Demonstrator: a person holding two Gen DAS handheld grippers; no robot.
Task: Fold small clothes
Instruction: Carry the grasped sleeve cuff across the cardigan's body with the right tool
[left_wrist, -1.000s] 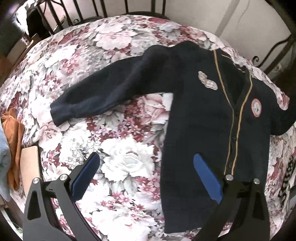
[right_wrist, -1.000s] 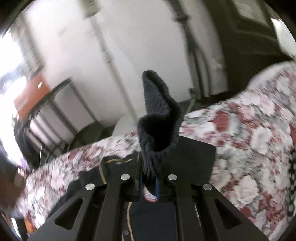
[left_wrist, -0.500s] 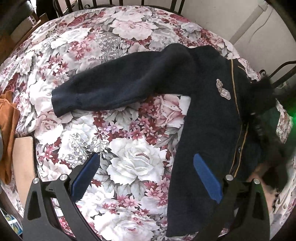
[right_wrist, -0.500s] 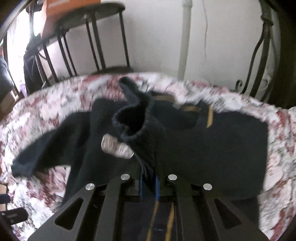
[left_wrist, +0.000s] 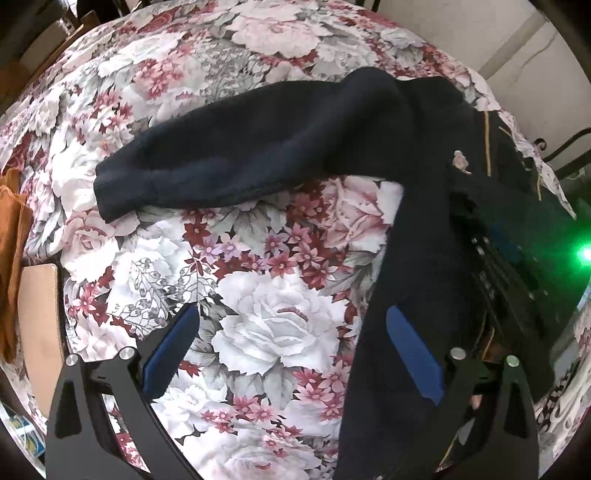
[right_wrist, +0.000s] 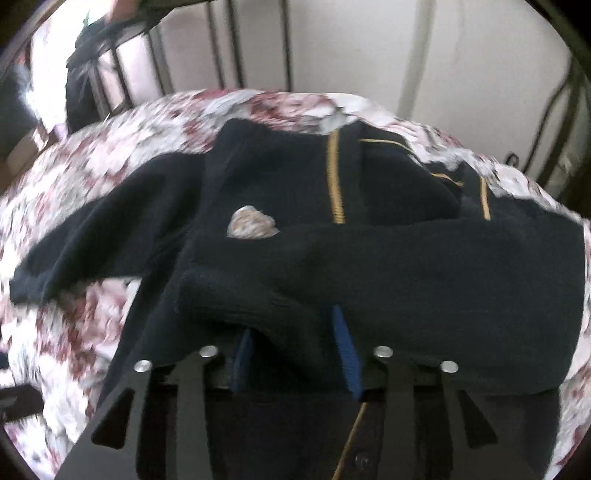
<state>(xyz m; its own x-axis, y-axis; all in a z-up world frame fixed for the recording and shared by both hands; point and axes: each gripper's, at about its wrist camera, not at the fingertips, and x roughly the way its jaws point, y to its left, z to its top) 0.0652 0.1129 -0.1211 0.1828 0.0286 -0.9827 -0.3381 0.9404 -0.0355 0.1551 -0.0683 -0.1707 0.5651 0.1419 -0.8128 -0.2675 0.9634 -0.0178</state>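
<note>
The right gripper (right_wrist: 295, 343) is opening, the cardigan (right_wrist: 369, 266) sleeve cuff between its fingers. The left gripper (left_wrist: 291, 350) hangs wide apart, empty, over the floral cloth (left_wrist: 258, 314).

From my seat the cardigan (left_wrist: 280, 147) reads as thick, dark navy knit wool, matt and slightly fuzzy, with ribbed cuffs and thin mustard-yellow woven trim (right_wrist: 335, 184) along the front. A small pale patch (right_wrist: 253, 226) on its chest looks embroidered. The bedspread (left_wrist: 273, 325) under it is smooth printed cloth in a rose pattern. My left claw (left_wrist: 291, 350) has matt black plastic arms, shiny metal rivets and blue rubbery pads (left_wrist: 413, 354); the right claw (right_wrist: 295, 350), its jaws opening around a knit fold, is built alike. Orange cloth (left_wrist: 11, 236) lies at the edge.
</note>
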